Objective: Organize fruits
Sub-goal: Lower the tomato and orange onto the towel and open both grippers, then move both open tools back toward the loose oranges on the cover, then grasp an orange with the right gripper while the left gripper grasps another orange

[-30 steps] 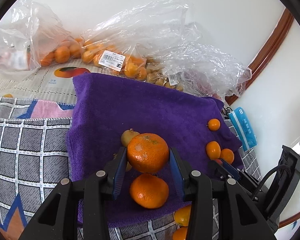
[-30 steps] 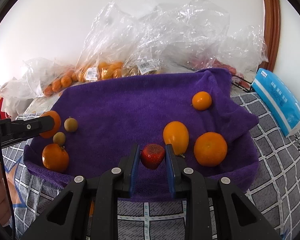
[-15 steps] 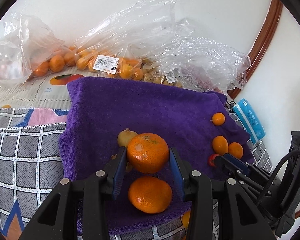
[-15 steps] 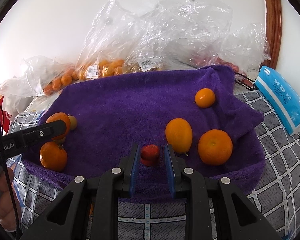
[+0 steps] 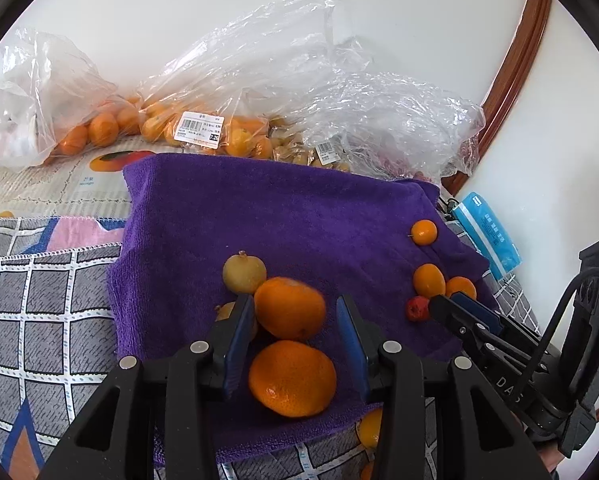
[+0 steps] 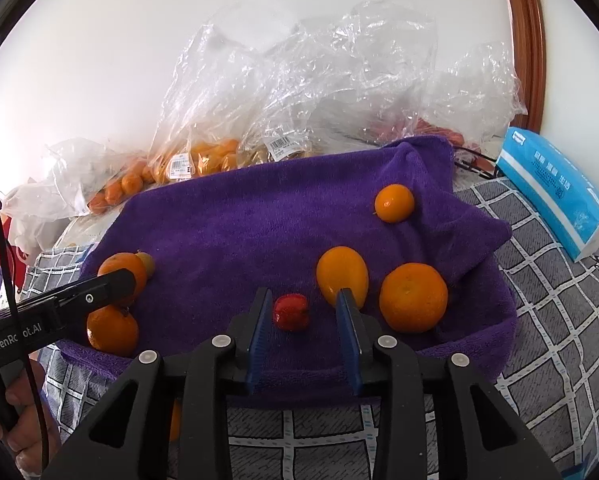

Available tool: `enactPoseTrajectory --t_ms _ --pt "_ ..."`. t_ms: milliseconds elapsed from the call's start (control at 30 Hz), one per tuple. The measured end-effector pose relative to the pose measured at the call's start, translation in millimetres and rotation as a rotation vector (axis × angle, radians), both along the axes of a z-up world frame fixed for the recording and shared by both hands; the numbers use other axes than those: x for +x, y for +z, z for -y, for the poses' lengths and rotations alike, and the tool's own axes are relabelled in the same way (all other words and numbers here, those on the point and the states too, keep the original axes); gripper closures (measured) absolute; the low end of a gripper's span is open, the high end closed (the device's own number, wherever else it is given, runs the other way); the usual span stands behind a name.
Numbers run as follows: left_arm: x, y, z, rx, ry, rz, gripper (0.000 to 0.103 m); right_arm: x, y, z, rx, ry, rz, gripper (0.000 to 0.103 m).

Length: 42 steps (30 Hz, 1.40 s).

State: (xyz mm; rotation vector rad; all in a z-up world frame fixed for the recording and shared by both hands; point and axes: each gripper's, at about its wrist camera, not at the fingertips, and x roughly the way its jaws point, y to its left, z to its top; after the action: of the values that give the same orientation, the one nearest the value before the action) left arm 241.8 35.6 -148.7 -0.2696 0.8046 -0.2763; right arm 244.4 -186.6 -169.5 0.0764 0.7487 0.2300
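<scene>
- So, right jaws (image 6: 303,294) are opening right now. The little red fruit (image 6: 291,312) sits between them on the purple towel (image 6: 259,232), and neither blue pad touches it.
- That red one is small, glossy and a bit lumpy. It looks strawberry-ish, but I can't say for sure.
- Just to its right is an oval orange-yellow fruit (image 6: 342,276), partly behind my right pad. Next to that is a big round orange (image 6: 413,298) with dimpled skin.
- A smaller orange (image 6: 394,203) sits farther back, near the towel's folded corner.
- Left jaws (image 5: 294,300) are narrow-ish around another orange (image 5: 289,306). It touches one pad, but I see a sliver of gap at the other and the fruit is blurred, so I can't tell if it's actually gripped.
- Right below it a second orange (image 5: 292,378) lies on the towel's near edge, and the two look like they touch.
- A yellowish-green fruit (image 5: 244,272) with a little crown sits just behind the blurred one.
- The towel lies on a grey checked cover (image 6: 559,320). Clear plastic bags (image 5: 259,92) of more fruit are along the wall, and a blue tissue pack (image 6: 555,196) is off to the right.
</scene>
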Motion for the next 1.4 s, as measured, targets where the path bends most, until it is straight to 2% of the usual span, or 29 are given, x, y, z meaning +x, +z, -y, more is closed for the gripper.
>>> enactPoseTrajectory --t_ms 33,167,333,400,533,667,733,867,1033,1200,1400 --pt "0 0 0 0.000 -0.001 0.000 0.062 0 0 -1 -0.004 0.000 0.001 0.061" --pt "-1 -1 1 0.008 0.001 0.010 0.061 0 0 -2 -0.017 -0.005 0.004 0.059" --pt "-4 3 -1 0.004 0.016 0.025 0.052 -4 3 1 -0.015 -0.019 0.030 0.054" --pt "-6 7 -2 0.004 0.022 0.031 0.051 -6 6 2 -0.023 -0.033 0.041 0.054" --pt "-12 25 -7 -0.009 0.043 0.063 0.051 -16 23 4 -0.063 -0.068 0.071 0.053" --pt "-28 50 -12 0.030 0.112 0.125 0.051 -32 43 6 -0.105 -0.079 0.088 0.050" --pt "-39 59 -19 0.028 0.122 0.130 0.051 -44 52 7 -0.124 -0.084 0.101 0.046" --pt "-66 64 -32 0.047 0.154 0.129 0.051 -59 60 6 -0.118 -0.089 0.083 0.045" --pt "-101 53 -57 0.108 0.241 0.097 0.051 -82 58 -1 -0.083 -0.071 0.032 0.045" --pt "-123 26 -72 0.111 0.241 -0.010 0.052 -106 43 -18 -0.034 0.020 -0.034 0.045" --pt "-141 -13 -85 0.106 0.243 -0.109 0.053 -129 23 -48 -0.063 0.114 -0.030 0.055"
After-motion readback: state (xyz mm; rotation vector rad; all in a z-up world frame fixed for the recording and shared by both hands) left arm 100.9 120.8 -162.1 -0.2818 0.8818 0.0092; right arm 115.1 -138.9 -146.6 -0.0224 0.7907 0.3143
